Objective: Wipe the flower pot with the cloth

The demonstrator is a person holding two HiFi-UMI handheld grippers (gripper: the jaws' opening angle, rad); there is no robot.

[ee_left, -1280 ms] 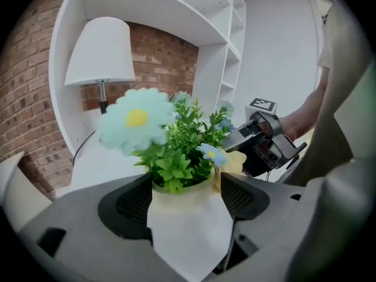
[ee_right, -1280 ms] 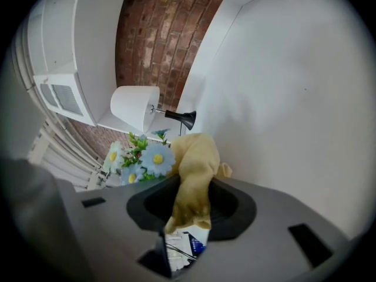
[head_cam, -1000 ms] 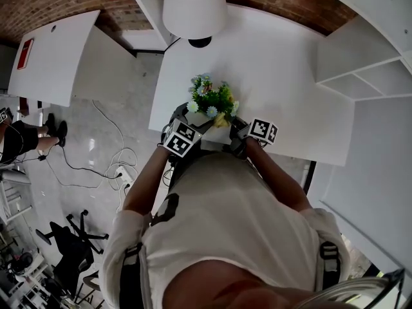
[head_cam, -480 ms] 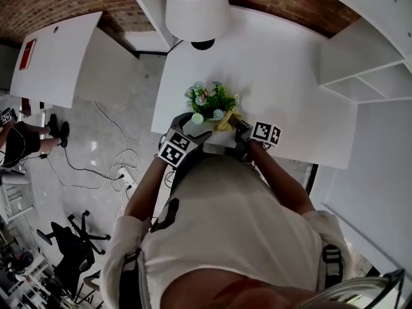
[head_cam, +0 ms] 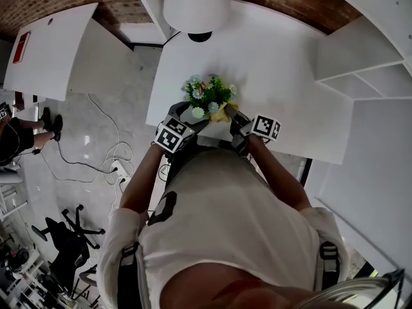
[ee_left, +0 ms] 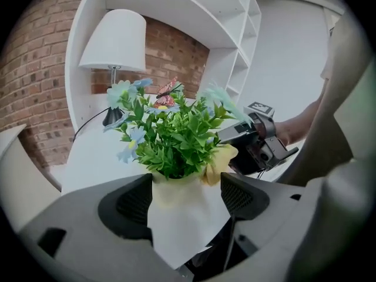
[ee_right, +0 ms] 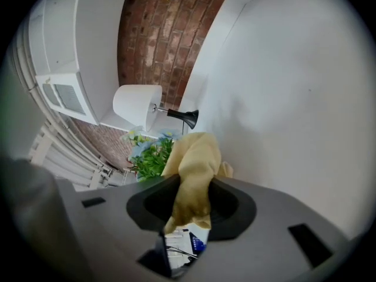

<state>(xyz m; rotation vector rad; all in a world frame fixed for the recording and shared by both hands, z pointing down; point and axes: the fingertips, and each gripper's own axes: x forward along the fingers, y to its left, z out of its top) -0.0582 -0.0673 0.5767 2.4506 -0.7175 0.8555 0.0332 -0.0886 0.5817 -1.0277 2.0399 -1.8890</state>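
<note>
shirt (head_cam: 225,217): white, short sleeves | straps (head_cam: 329,253): dark | left tongs (ee_left: 187,200), right tongs (ee_right: 191,203): grey | marker cubes (head_cam: 170,136): black-white

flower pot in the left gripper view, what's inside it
A leafy green plant with pale blue flowers fills the flower pot. The foliage covers the opening, so any soil or filler beneath cannot be seen.

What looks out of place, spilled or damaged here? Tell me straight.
Nothing stands out. The left claw grips the white flower pot, its flowers intact, near the table's front edge; the right claw clamps the yellow cloth at the pot's rim. No spill or damage shows.
</note>
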